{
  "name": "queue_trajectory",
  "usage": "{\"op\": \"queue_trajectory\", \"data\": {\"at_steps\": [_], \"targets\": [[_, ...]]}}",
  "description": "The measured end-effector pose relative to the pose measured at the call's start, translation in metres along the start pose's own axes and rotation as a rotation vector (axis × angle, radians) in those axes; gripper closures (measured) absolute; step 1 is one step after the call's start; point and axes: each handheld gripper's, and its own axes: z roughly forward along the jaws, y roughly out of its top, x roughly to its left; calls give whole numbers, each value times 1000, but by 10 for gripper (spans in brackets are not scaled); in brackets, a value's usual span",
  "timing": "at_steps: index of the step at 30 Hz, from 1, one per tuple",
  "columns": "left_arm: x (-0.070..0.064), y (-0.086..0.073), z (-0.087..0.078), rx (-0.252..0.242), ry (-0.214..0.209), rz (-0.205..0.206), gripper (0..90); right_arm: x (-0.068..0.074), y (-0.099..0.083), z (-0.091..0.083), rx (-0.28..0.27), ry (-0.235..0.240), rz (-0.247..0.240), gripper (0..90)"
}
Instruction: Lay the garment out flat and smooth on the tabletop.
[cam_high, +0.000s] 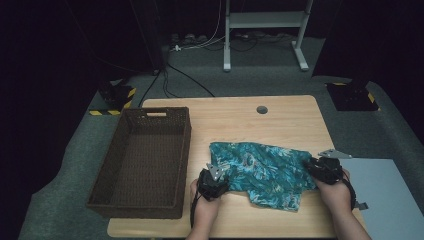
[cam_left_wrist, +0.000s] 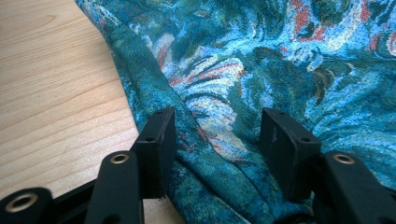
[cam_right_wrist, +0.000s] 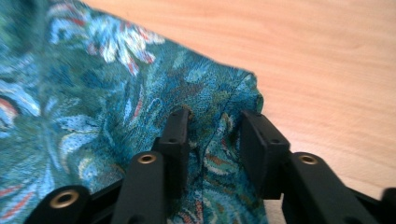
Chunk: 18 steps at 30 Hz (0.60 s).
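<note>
On the wooden worktop (cam_high: 280, 120) in front of me lies a teal patterned cloth (cam_high: 265, 172), spread loosely with folds, just right of a dark woven basket (cam_high: 145, 160) that sits at the worktop's left edge. The cloth and the basket lie close but apart.

My left gripper (cam_high: 216, 181) rests at the cloth's near left corner. In the left gripper view its fingers (cam_left_wrist: 161, 140) stand wide apart, straddling a raised fold of the cloth (cam_left_wrist: 261, 70); the fabric lies between them and runs under them, but they have not closed on it. Bare wood shows to the left of that fold.

My right gripper (cam_high: 320, 169) sits at the cloth's right edge. In the right gripper view its fingers (cam_right_wrist: 259, 149) are partly open, with a narrower gap than the left pair, and the hemmed edge of the cloth (cam_right_wrist: 116, 93) rises between them. The left finger touches the fabric; I cannot tell whether the right one does, and the cloth is not pinched tight. Bare worktop lies beyond that edge.

A grey board (cam_high: 385, 195) lies at the right of the worktop, beside my right hand (cam_high: 336, 192).
</note>
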Motion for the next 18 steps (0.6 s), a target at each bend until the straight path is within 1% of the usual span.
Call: {"op": "queue_trajectory", "data": {"at_steps": [2, 4, 6, 9, 11, 14, 18], "targets": [[0, 0, 0, -1, -2, -2, 463, 0, -2, 4, 12, 3, 6, 696], [0, 0, 0, 0, -2, -3, 465, 0, -3, 4, 11, 18, 13, 784], [0, 0, 0, -1, -1, -2, 464, 1, -2, 4, 10, 19, 5, 850], [0, 0, -1, 0, 2, -1, 466, 1, -2, 4, 7, 13, -6, 869], [0, -1, -2, -1, 4, -3, 469, -1, -2, 3, 8, -4, -13, 871], [1, -3, -3, -1, 6, -5, 470, -10, -3, 3, 7, -21, -4, 871], [3, -4, -5, -3, 5, -13, 471, -19, -2, 3, 7, -31, -4, 870]]}}
